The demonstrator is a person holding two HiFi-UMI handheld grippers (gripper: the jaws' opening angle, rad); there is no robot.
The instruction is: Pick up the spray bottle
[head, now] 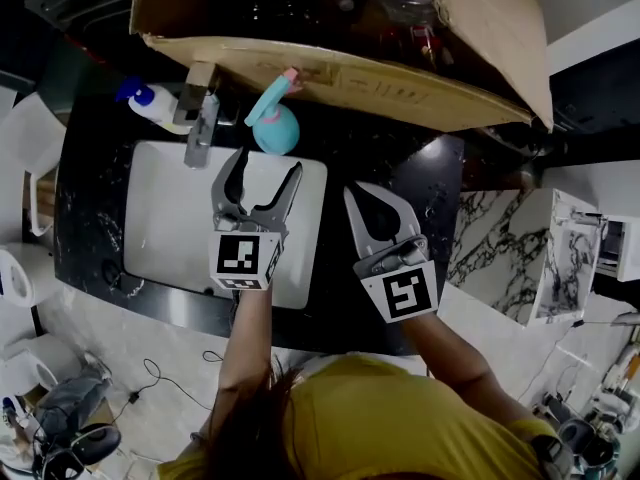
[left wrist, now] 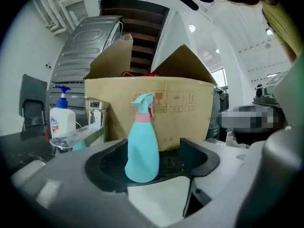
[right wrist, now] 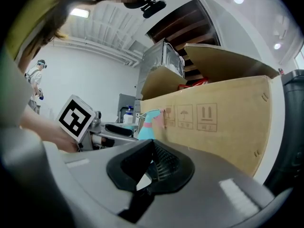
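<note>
A teal spray bottle (head: 272, 126) with a pink collar stands upright on the dark counter, just behind the sink and in front of a cardboard box. My left gripper (head: 268, 165) hangs over the sink with its jaws open, its fingertips just short of the bottle and not touching it. In the left gripper view the spray bottle (left wrist: 141, 151) stands centred beyond the open left gripper (left wrist: 156, 150). My right gripper (head: 353, 192) is to the right over the counter, shut and empty. In the right gripper view the right gripper (right wrist: 152, 148) points towards the box, with the spray bottle (right wrist: 147, 127) to its left.
A big open cardboard box (head: 400, 83) fills the back of the counter. A white pump soap bottle (head: 150, 103) and a chrome faucet (head: 201, 133) stand to the left of the spray bottle. The white sink (head: 160, 228) is set in a black marbled counter (head: 420, 173).
</note>
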